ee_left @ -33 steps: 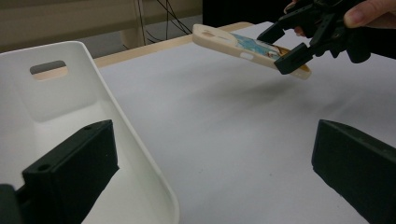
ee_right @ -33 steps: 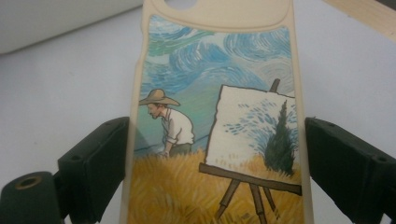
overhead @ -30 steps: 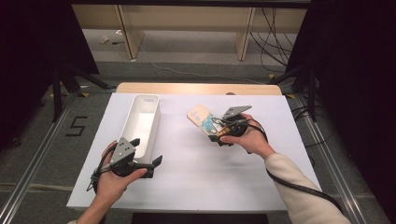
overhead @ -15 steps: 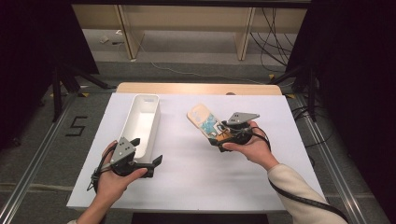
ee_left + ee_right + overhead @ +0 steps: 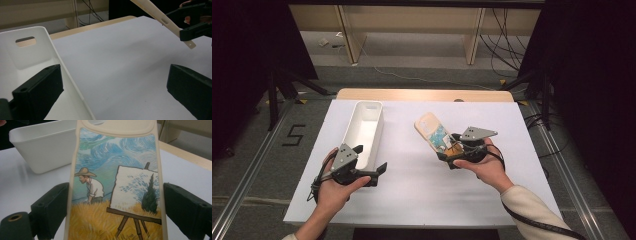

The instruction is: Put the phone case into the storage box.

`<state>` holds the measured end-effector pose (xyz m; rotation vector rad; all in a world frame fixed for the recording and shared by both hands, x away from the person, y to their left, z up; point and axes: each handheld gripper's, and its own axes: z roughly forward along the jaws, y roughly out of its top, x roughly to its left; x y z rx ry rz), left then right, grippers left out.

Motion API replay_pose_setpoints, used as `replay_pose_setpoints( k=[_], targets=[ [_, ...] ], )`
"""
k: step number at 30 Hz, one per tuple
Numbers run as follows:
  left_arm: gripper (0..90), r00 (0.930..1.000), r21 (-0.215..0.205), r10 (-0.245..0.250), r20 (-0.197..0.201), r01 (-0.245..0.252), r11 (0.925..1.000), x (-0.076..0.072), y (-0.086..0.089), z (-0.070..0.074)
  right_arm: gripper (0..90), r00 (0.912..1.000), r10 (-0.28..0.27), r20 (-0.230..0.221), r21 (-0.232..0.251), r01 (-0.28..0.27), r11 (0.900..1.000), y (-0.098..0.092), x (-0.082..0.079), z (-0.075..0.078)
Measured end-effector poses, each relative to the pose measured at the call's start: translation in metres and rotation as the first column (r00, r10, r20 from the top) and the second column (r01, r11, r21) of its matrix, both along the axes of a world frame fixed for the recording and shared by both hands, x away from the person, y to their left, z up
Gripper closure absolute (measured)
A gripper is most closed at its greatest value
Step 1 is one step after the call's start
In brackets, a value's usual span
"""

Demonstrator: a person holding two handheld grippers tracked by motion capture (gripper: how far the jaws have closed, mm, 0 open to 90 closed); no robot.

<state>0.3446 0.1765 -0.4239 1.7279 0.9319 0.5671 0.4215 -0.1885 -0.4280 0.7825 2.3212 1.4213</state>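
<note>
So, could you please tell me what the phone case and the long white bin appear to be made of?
The phone case looks like soft moulded plastic or silicone: a matte cream rim with rounded edges around a smooth printed painting. The white bin looks like rigid moulded plastic, going by its thin even walls, rounded corners, cut-out handle slot and slight sheen. Neither material is certain from looks alone.

One painted phone case (image 5: 434, 134), at the right; one white bin (image 5: 363, 131), at the left; two hand-held grippers, left (image 5: 368, 165) and right (image 5: 447, 147); one white table (image 5: 412, 195).
</note>
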Motion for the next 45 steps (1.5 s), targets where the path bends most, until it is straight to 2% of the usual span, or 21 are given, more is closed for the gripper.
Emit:
replay_pose_setpoints(
  k=[10,20,32,37,38,41,45],
  targets=[
    [0.1,0.9998,-0.022,-0.017,0.004,0.018,0.9996,0.015,-0.012,0.009,11.2,0.9999,-0.009,0.011,0.040,0.009,0.999,-0.003,-0.010,0.001],
    [0.2,0.9982,-0.025,-0.052,0.029,0.053,0.9983,0.029,-0.035,0.026,11.2,0.9998,-0.007,0.019,0.036,0.006,0.999,-0.002,-0.017,-0.001],
    [0.8,0.9929,-0.050,-0.114,0.036,0.115,0.9921,0.046,-0.066,0.040,11.2,0.9995,0.002,0.033,0.034,-0.003,0.999,0.002,-0.024,0.000],
    [1.6,0.9900,-0.054,-0.138,0.026,0.140,0.9887,0.053,-0.078,0.048,11.2,0.9994,0.008,0.033,0.029,-0.009,1.000,0.004,-0.026,-0.001],
    [1.9,0.9876,-0.049,-0.150,0.046,0.153,0.9871,0.057,-0.080,0.050,11.2,0.9994,0.010,0.032,0.029,-0.011,1.000,0.004,-0.026,-0.001],
    [3.0,0.9884,-0.051,-0.152,0.008,0.152,0.9871,0.059,-0.086,0.052,11.2,0.9993,0.016,0.034,0.024,-0.017,1.000,0.006,-0.028,-0.001],
    [4.7,0.9874,-0.052,-0.158,-0.012,0.157,0.9862,0.066,-0.092,0.053,11.2,0.9988,0.024,0.042,0.017,-0.025,1.000,0.008,-0.030,-0.001]
  ],
)
